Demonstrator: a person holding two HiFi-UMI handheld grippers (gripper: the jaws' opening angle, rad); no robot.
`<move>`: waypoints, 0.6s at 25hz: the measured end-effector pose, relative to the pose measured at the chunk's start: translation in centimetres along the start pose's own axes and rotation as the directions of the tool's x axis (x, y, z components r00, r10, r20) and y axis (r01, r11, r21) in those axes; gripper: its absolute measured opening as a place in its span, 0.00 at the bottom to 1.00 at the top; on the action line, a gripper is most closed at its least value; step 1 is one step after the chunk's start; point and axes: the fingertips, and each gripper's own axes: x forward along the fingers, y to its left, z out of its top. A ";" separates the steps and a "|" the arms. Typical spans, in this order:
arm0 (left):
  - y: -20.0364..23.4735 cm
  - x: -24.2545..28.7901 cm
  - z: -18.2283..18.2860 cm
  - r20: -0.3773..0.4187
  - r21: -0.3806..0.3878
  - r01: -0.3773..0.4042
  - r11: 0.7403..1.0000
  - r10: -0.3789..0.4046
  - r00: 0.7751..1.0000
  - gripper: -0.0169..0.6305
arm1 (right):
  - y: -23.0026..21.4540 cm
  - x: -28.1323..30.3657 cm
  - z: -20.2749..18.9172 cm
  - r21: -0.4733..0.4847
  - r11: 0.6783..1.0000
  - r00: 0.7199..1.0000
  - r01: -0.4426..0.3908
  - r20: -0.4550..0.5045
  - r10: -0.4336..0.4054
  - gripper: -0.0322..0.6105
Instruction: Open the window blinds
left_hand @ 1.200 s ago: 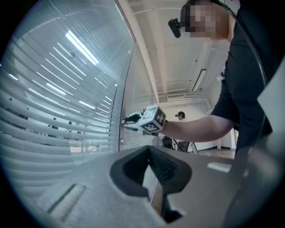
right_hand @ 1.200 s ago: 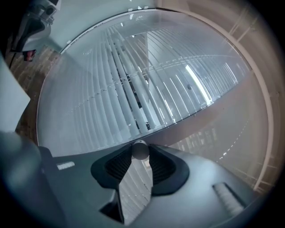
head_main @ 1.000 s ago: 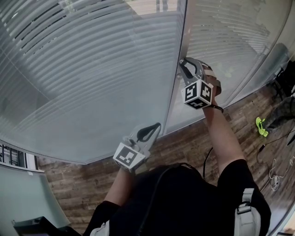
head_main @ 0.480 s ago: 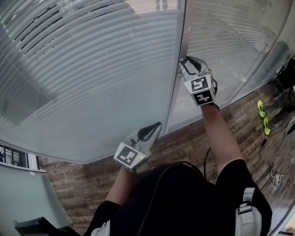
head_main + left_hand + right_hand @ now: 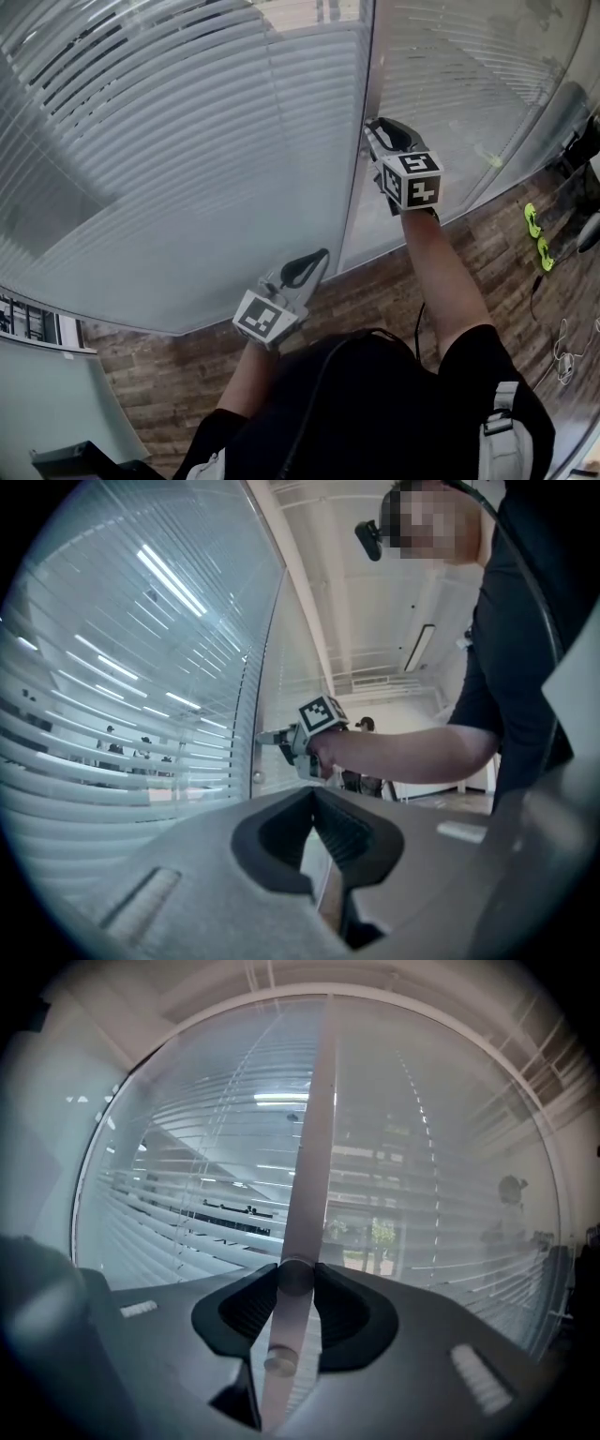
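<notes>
Horizontal window blinds (image 5: 187,141) hang behind glass on both sides of a pale upright frame post (image 5: 361,141). My right gripper (image 5: 371,127) is level against that post, shut on a small round tilt knob (image 5: 295,1277) held between its pads. A second knob (image 5: 279,1361) sits lower on the post (image 5: 309,1129). The slats (image 5: 206,1232) are partly tilted, with gaps showing the room beyond. My left gripper (image 5: 322,253) is lower and to the left near the blinds, shut and empty. From the left gripper view (image 5: 314,791), the right gripper (image 5: 267,736) shows at the post.
A wood-plank floor (image 5: 394,291) runs along the foot of the glass. Bright green shoes (image 5: 534,244) and loose cables (image 5: 562,347) lie at the right. A person's figure (image 5: 511,1208) shows through the right-hand pane.
My right gripper has rolled on the knob; its marker cube shows a different face. It stays at the post. The left gripper has not moved. The green shoes at the right have shifted.
</notes>
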 end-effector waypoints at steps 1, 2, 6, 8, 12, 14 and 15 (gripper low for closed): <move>0.0 0.0 0.0 0.001 0.000 0.000 1.000 0.000 1.000 0.03 | 0.0 0.0 0.0 0.026 1.000 1.000 -0.004 0.005 0.004 0.25; 0.1 0.0 -0.2 0.007 0.004 -0.001 1.000 0.001 1.000 0.03 | 0.0 0.0 0.1 0.049 0.999 1.000 -0.008 0.009 0.007 0.25; 0.2 0.0 -0.4 0.006 0.009 0.000 1.000 0.000 1.000 0.03 | -0.1 -0.1 0.3 0.184 0.983 0.999 -0.027 0.040 0.020 0.25; 0.2 0.1 -0.4 0.007 0.008 0.003 1.000 -0.003 1.000 0.03 | -0.1 -0.1 0.4 0.262 0.964 0.998 -0.037 0.057 0.023 0.25; 0.1 0.1 -0.1 0.007 0.004 0.002 1.000 -0.002 1.000 0.03 | -0.2 -0.3 0.4 0.375 0.926 0.997 -0.051 0.078 0.024 0.25; 0.1 0.1 -0.2 0.001 0.004 0.003 1.000 -0.003 1.000 0.03 | -0.3 -0.4 0.5 0.418 0.907 0.996 -0.057 0.088 0.022 0.25; 0.1 0.1 -0.3 0.005 0.010 0.003 1.000 -0.003 1.000 0.03 | -0.3 -0.4 0.5 0.428 0.902 0.996 -0.058 0.091 0.020 0.25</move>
